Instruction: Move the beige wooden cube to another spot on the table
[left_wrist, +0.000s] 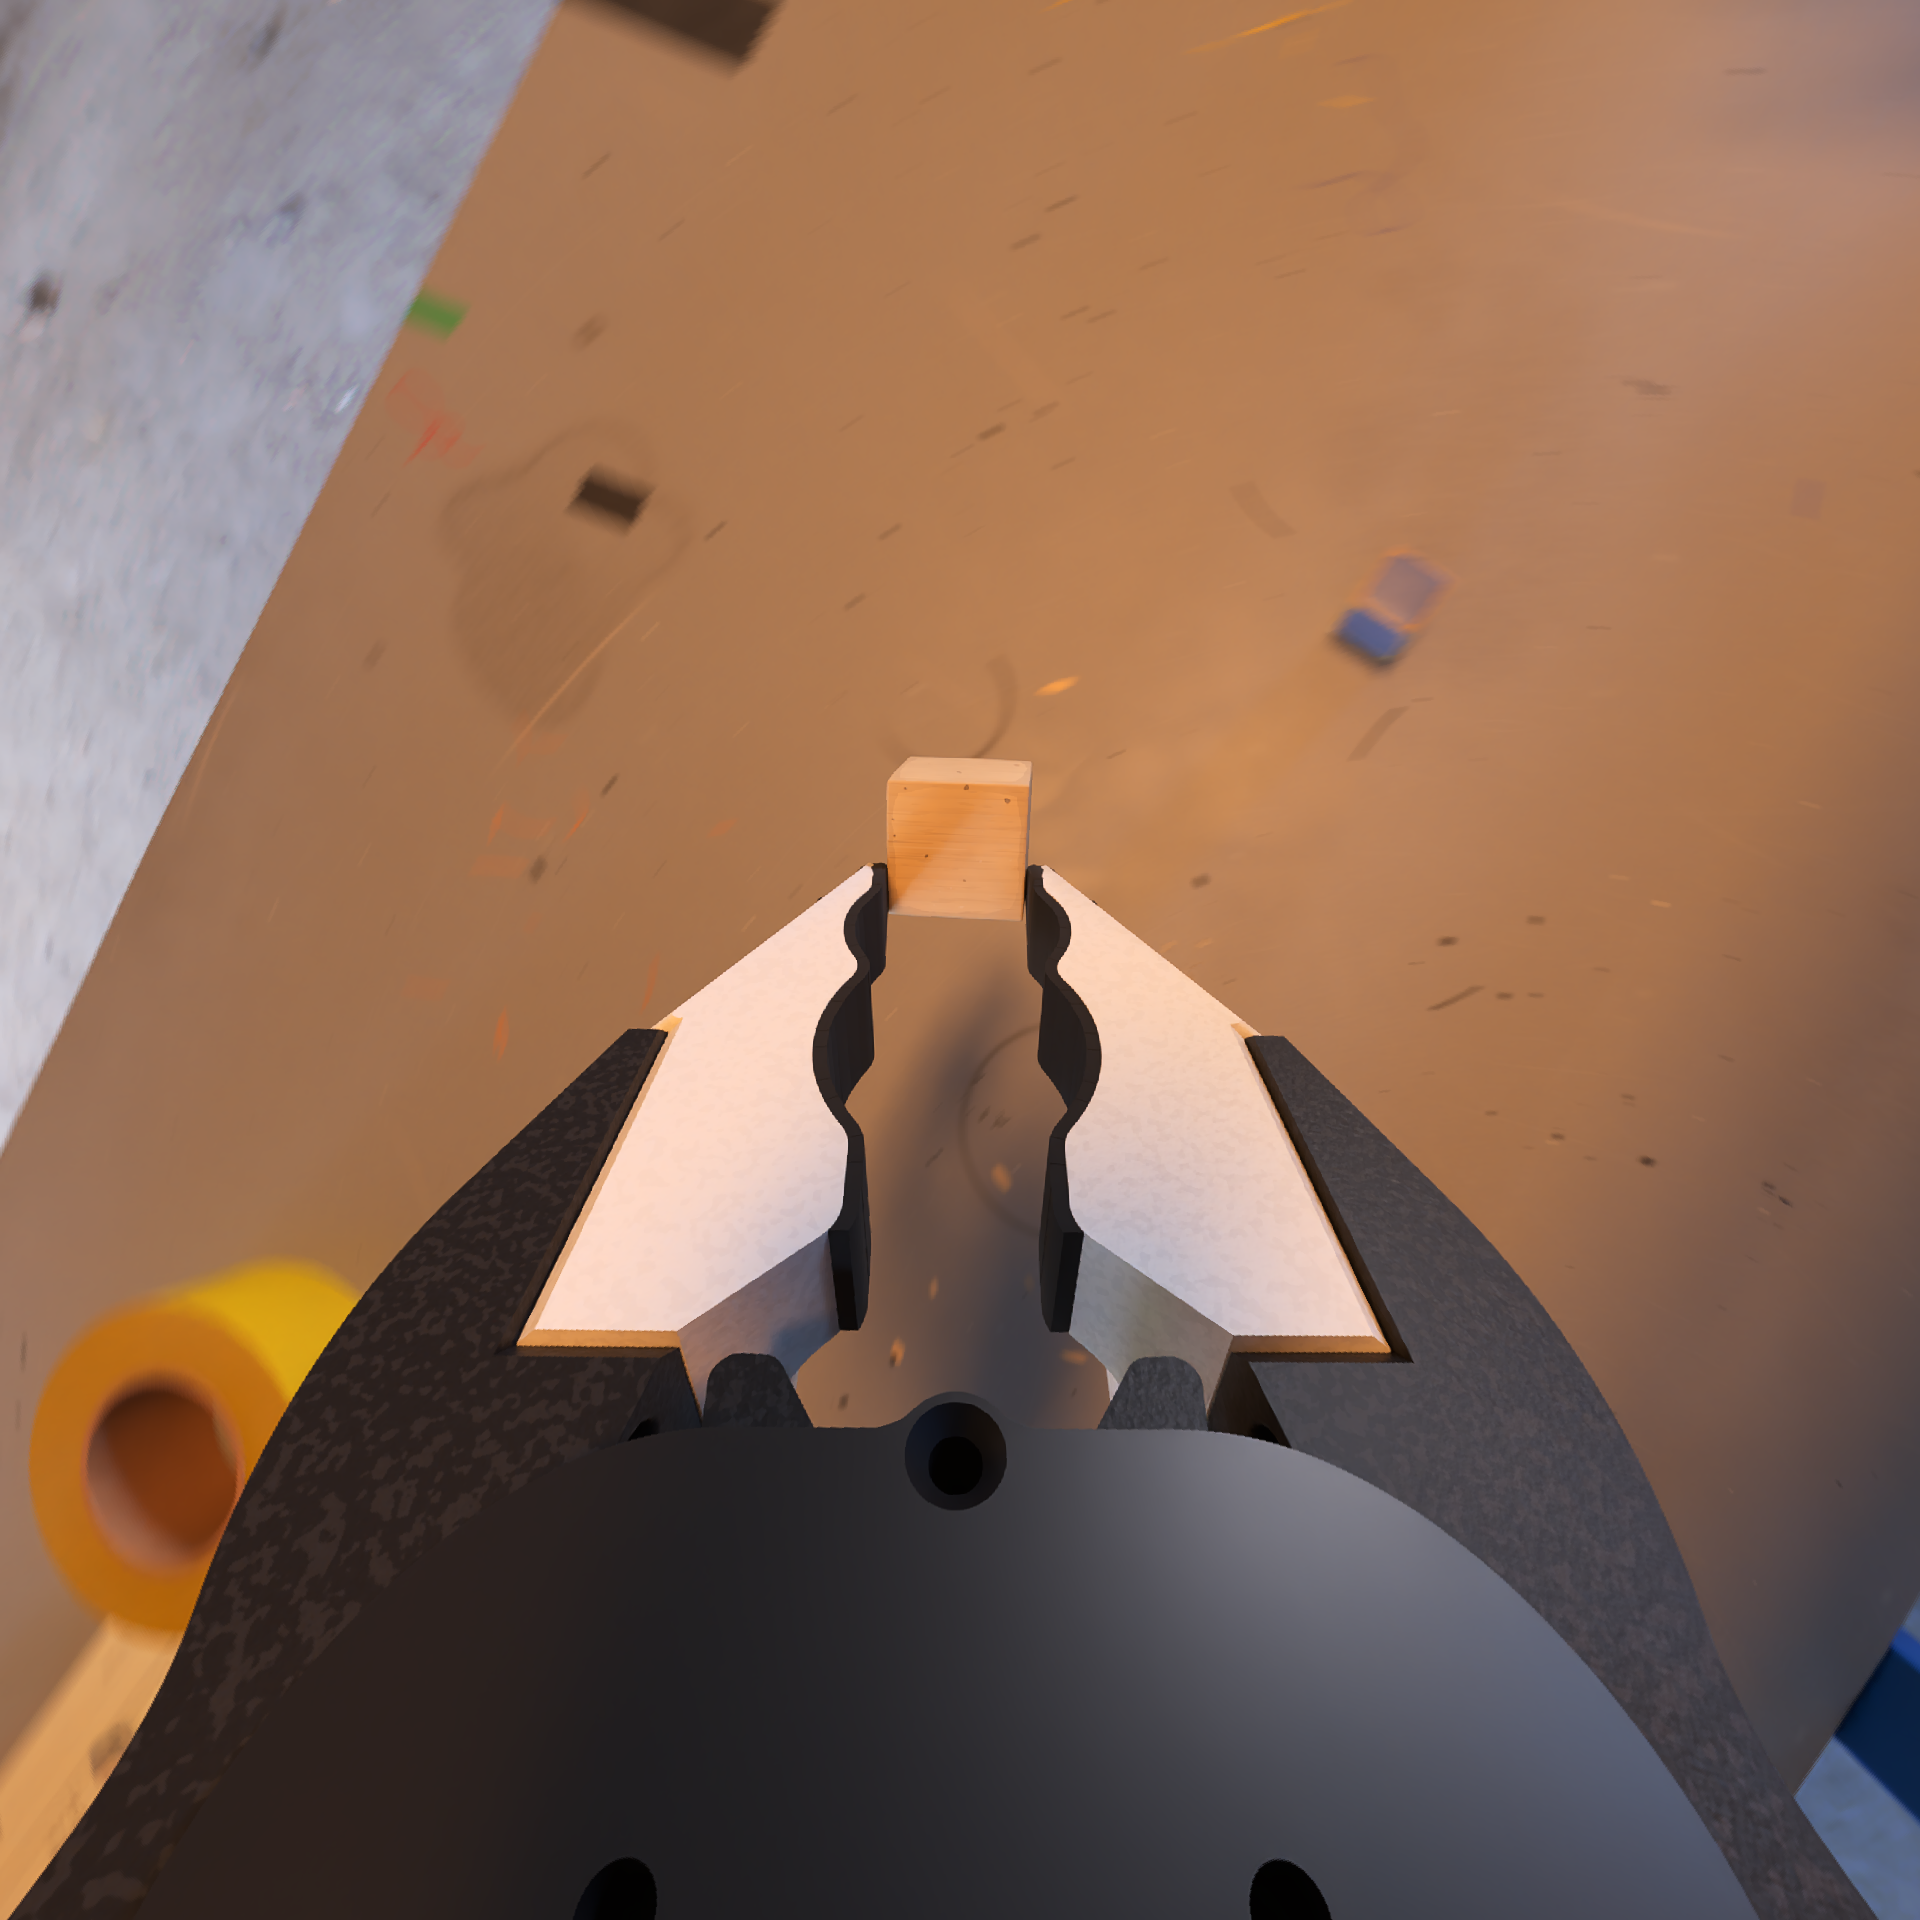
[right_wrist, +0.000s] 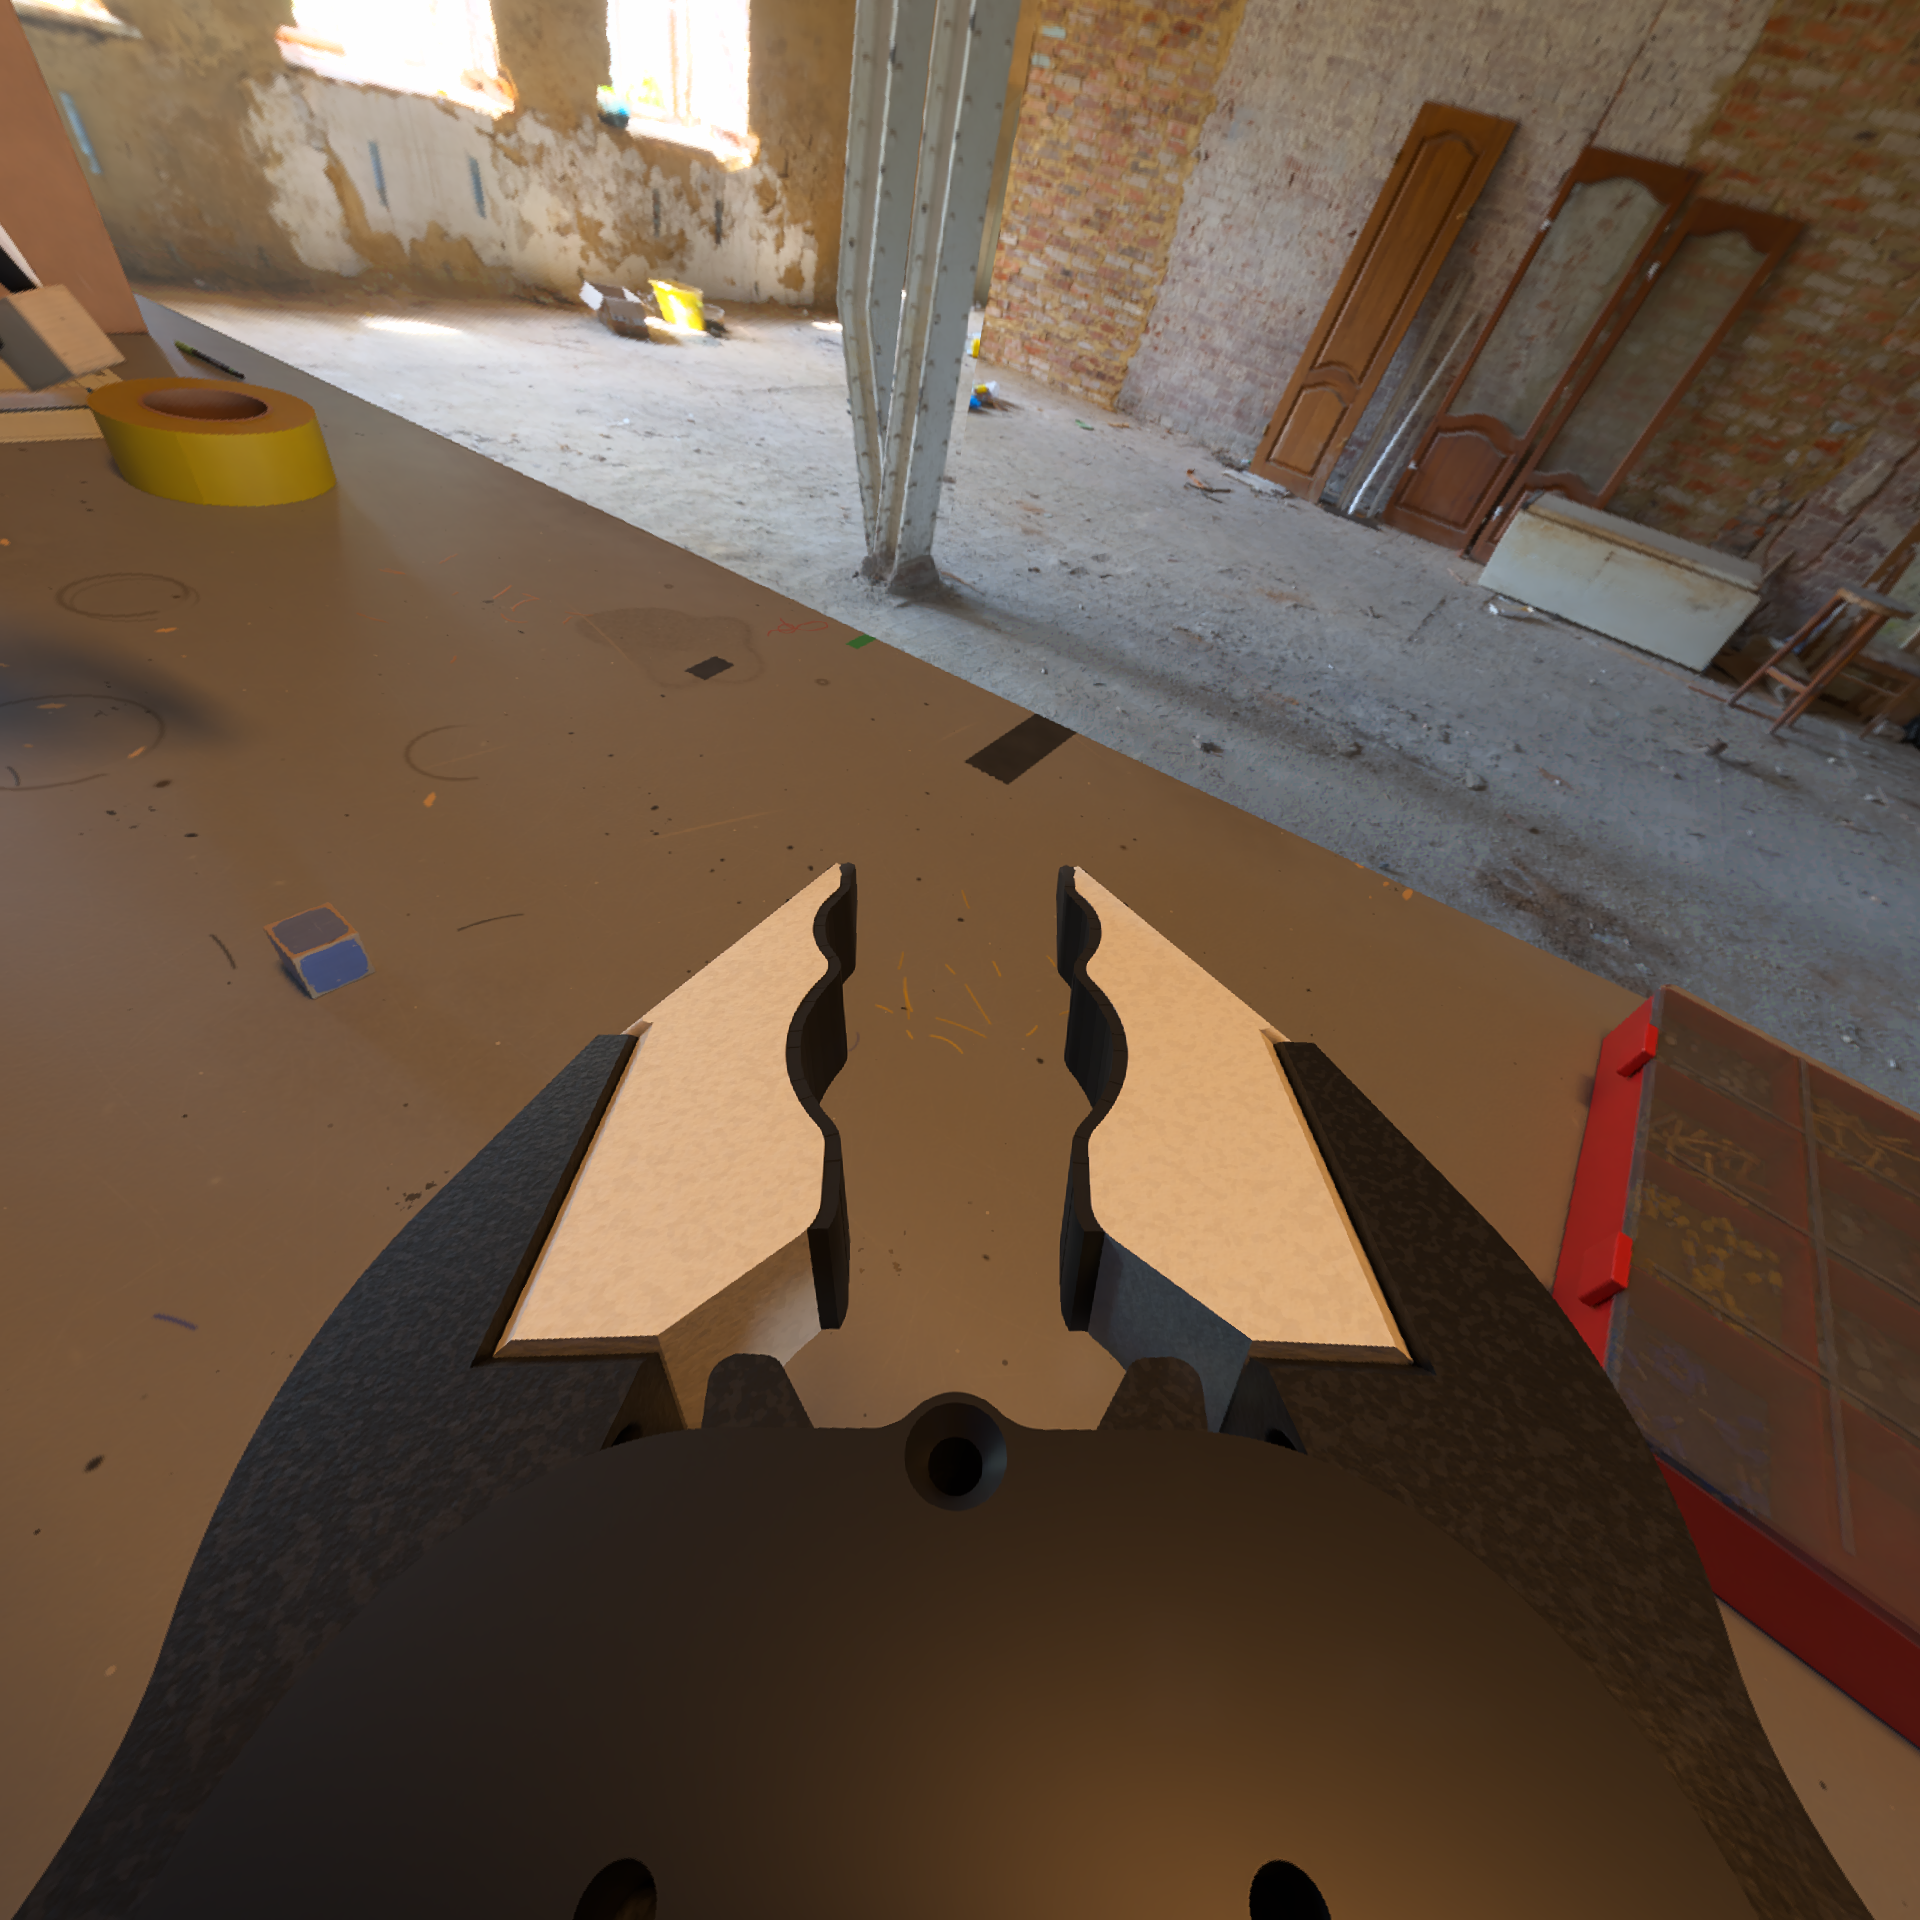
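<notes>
Your left gripper pinches the beige wooden cube at its fingertips, above the table; your right gripper hangs spread wide, holding nothing.

On the bench, counted by kind: one beige wooden cube, one yellow tape roll, one small blue block, one red flat case at the right edge. Also two grippers, the left gripper and the right gripper, each with two jaws. Against the far brick wall, three wooden doors.
</notes>
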